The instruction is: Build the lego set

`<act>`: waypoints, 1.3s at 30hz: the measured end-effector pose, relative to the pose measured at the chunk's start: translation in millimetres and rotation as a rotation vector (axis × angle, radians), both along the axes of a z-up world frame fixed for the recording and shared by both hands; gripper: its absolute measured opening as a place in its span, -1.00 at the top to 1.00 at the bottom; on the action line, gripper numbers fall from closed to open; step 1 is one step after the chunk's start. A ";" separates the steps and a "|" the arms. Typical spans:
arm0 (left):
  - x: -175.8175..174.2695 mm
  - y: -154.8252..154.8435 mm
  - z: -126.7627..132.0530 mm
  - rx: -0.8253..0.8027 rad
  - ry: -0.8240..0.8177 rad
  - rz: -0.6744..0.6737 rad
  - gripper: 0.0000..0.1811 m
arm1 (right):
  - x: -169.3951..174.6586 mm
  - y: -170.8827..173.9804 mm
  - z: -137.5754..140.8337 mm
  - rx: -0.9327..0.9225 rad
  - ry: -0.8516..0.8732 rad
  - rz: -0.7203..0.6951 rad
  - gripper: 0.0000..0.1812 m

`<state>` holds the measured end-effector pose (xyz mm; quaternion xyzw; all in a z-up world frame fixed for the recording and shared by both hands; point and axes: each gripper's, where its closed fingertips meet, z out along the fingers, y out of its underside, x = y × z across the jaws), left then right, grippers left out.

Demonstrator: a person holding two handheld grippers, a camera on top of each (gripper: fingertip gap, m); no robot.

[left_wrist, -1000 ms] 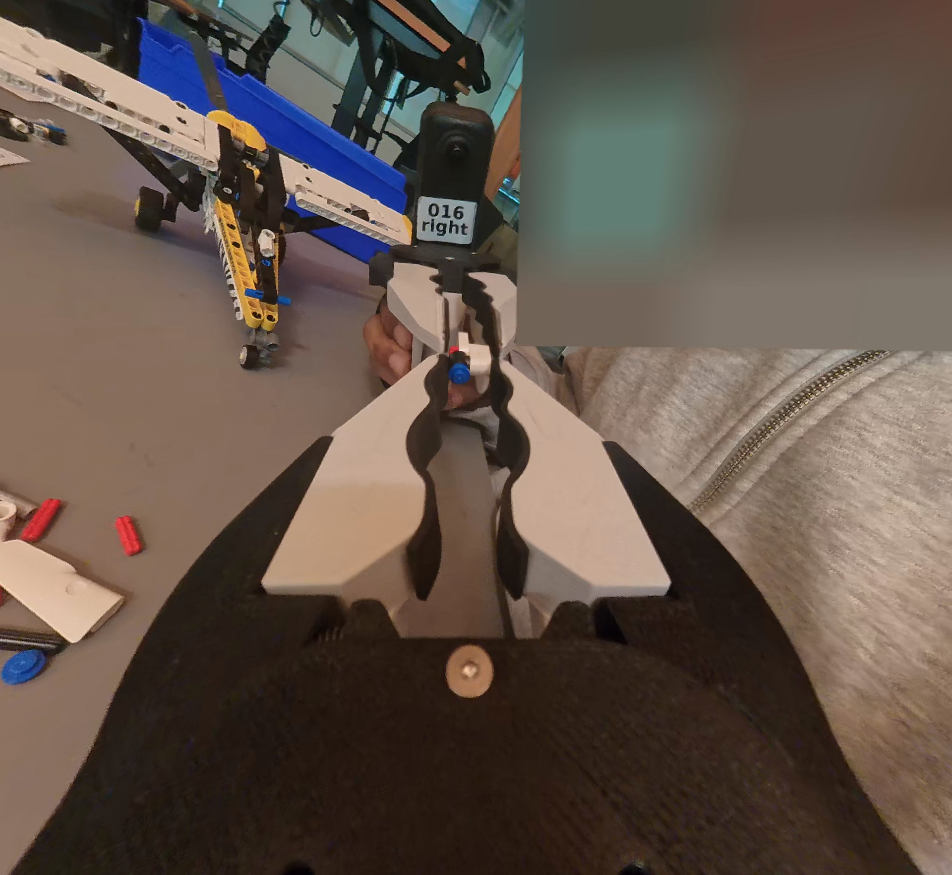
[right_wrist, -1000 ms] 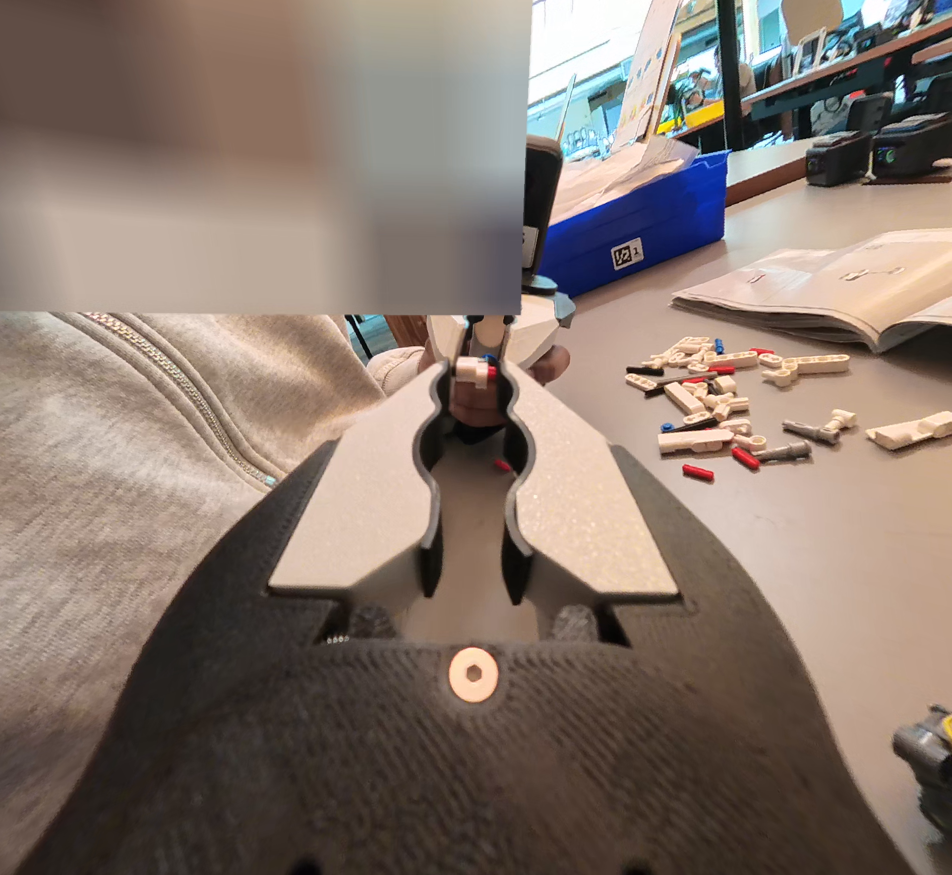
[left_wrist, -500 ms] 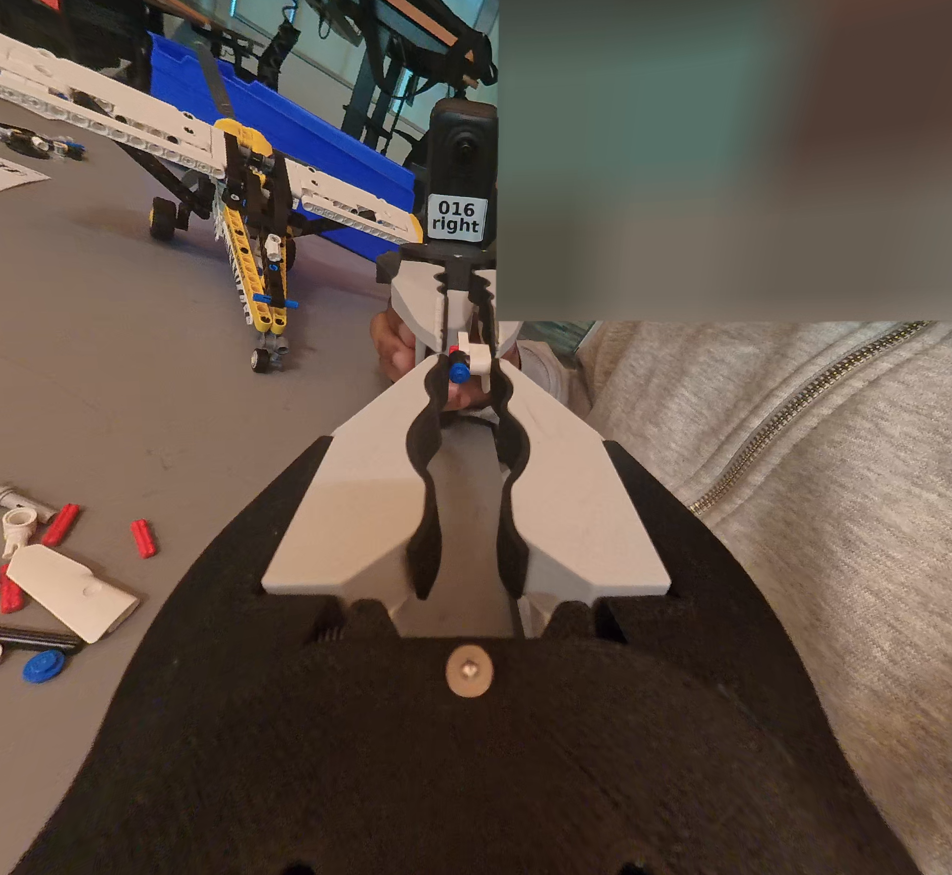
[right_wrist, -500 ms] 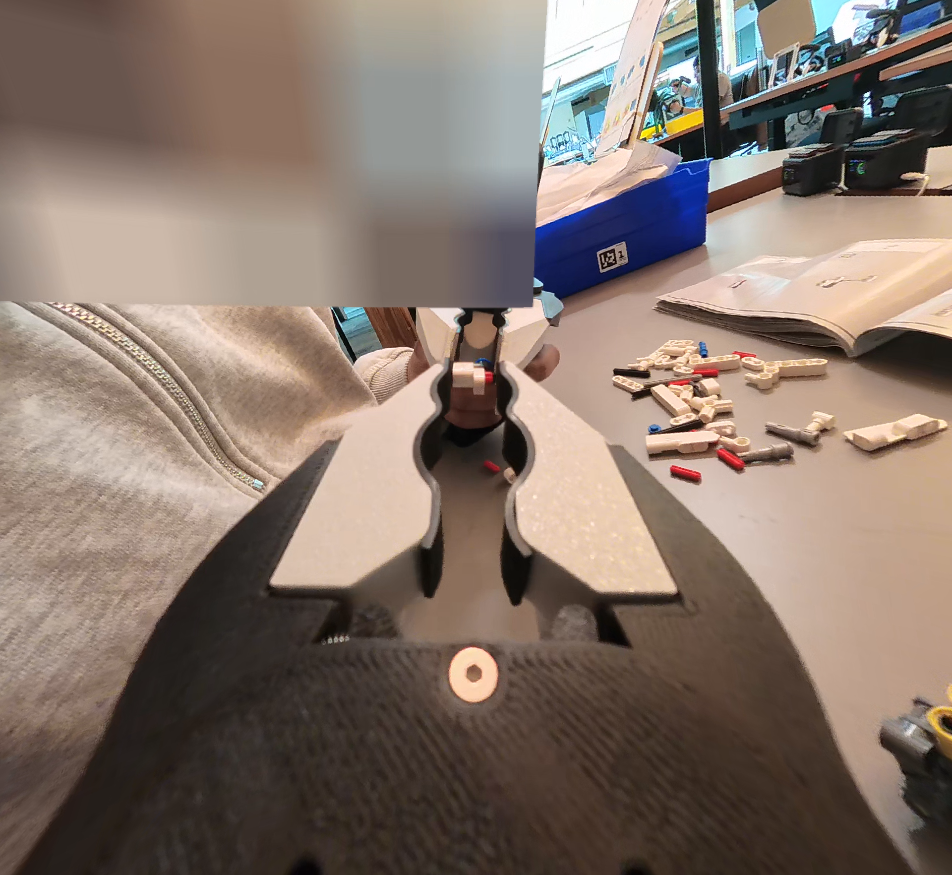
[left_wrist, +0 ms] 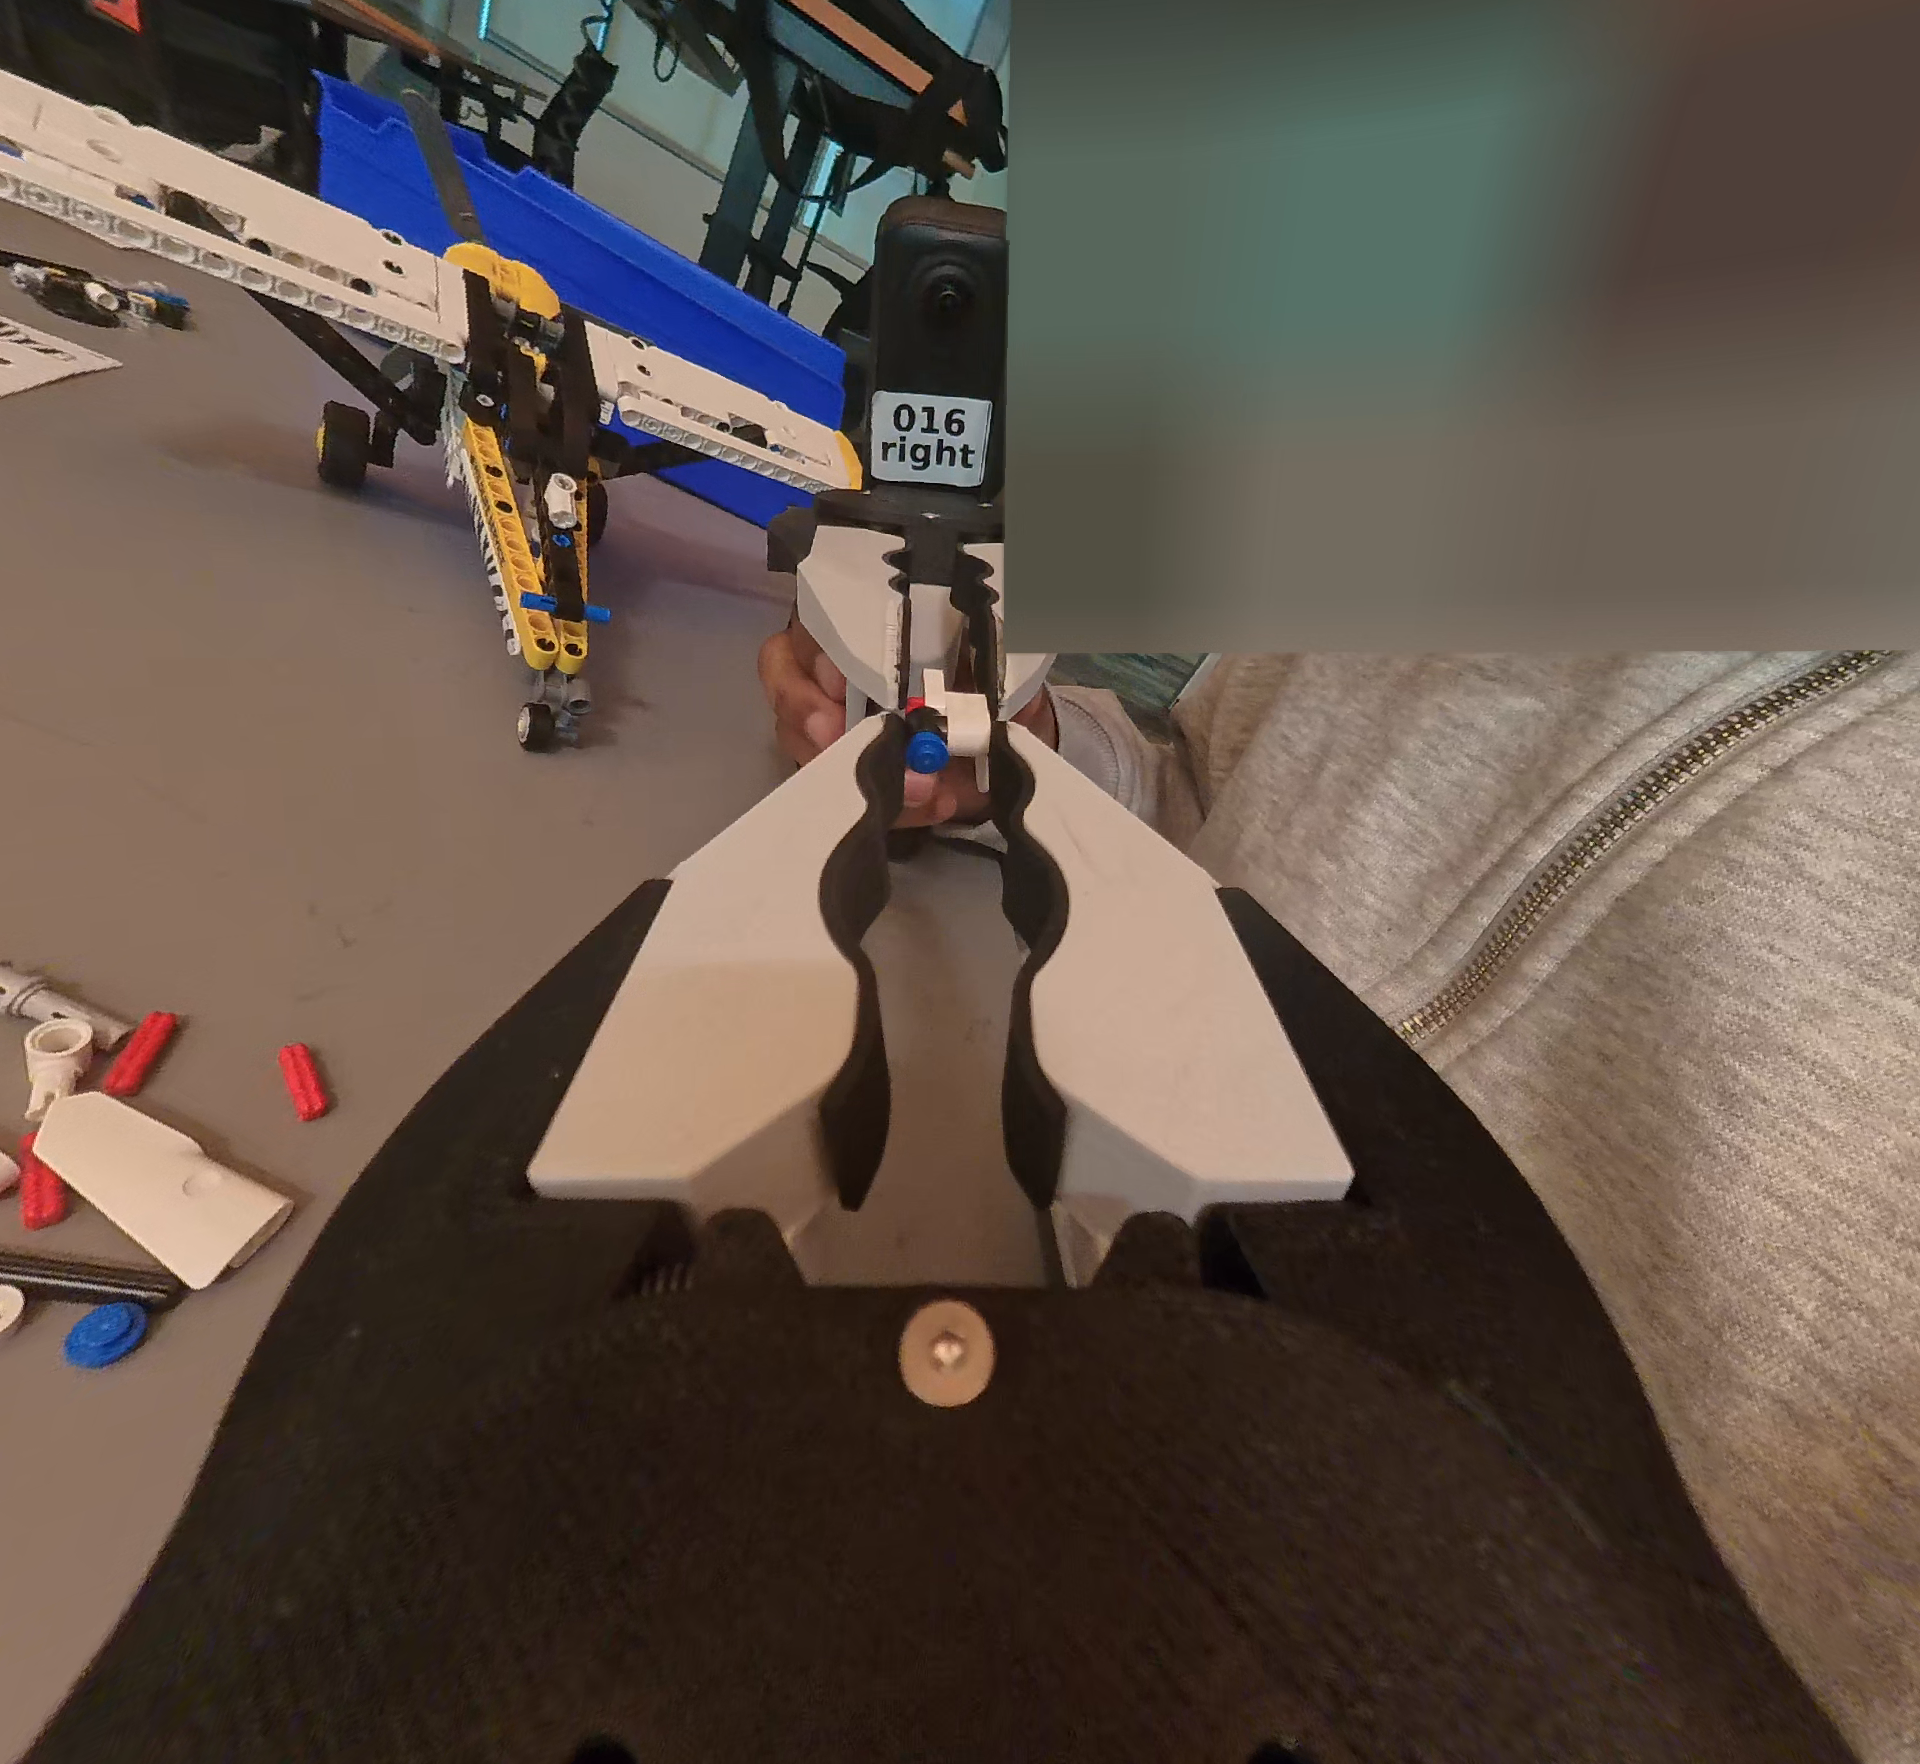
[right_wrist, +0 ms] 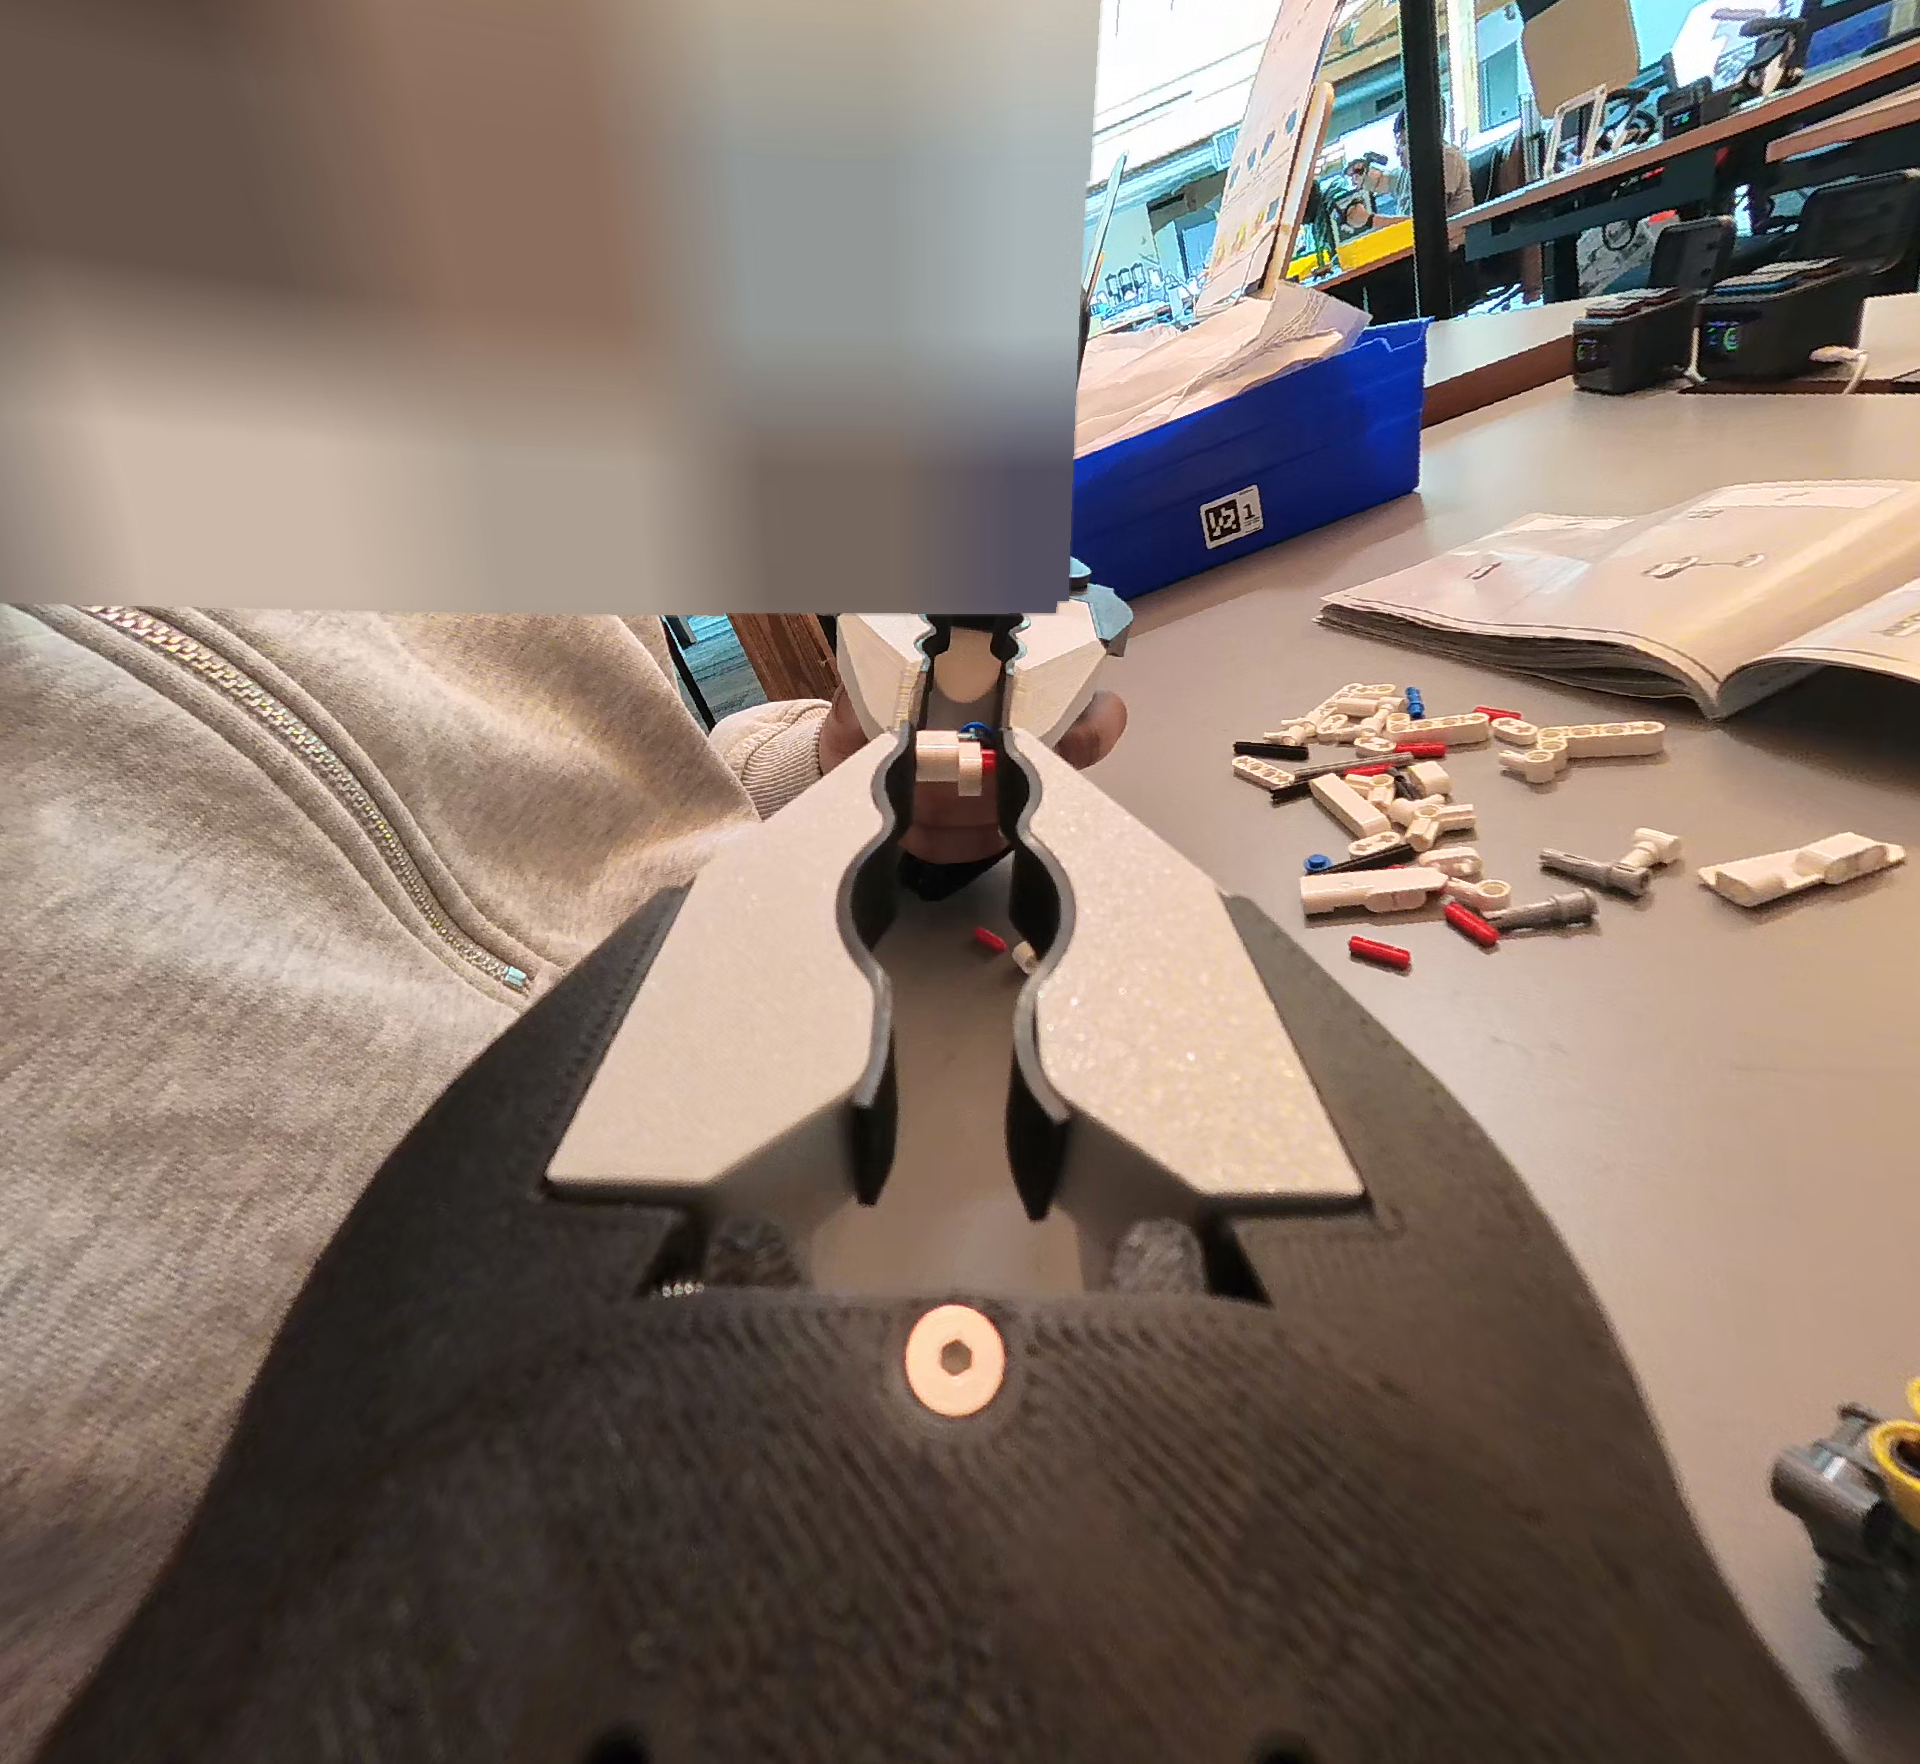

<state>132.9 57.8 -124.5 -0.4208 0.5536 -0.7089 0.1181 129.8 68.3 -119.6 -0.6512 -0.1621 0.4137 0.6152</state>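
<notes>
A lego piece (left_wrist: 961, 725), white with a blue pin (left_wrist: 925, 752) and a red tip, sits between two grippers held tip to tip above a grey table (left_wrist: 260, 779). The left gripper (left_wrist: 940, 746) and right gripper (right_wrist: 954, 764) both pinch it with narrow jaws. A lego plane (left_wrist: 499, 426) stands behind, and loose parts (right_wrist: 1392, 810) lie near a booklet (right_wrist: 1662, 592).

A blue plastic bin (right_wrist: 1247, 457) stands at the far side of the grey table (right_wrist: 1558, 1091), with crumpled paper (right_wrist: 1205, 358) heaped inside it. To the right of the bin, two black devices (right_wrist: 1704, 332) sit side by side near the table's far edge. Left of the bin, a grey zipped sweatshirt (right_wrist: 260, 883) fills the near foreground.
</notes>
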 end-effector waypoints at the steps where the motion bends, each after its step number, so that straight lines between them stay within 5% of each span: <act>1: 0.0 0.0 0.0 0.001 0.000 0.001 0.85 | 0.0 0.0 0.0 0.000 -0.001 -0.001 0.86; 16: 1.6 9.6 4.3 -0.071 -0.003 0.020 0.71 | 8.5 2.6 2.6 -0.006 0.047 -0.031 0.86; 32: 11.1 17.9 -11.4 0.376 -0.096 0.265 0.74 | 18.2 6.2 3.1 -0.034 0.109 -0.056 0.85; 39: 12.8 11.8 -26.2 0.519 -0.076 0.258 0.69 | 8.7 16.4 -18.9 -0.254 0.155 0.004 0.85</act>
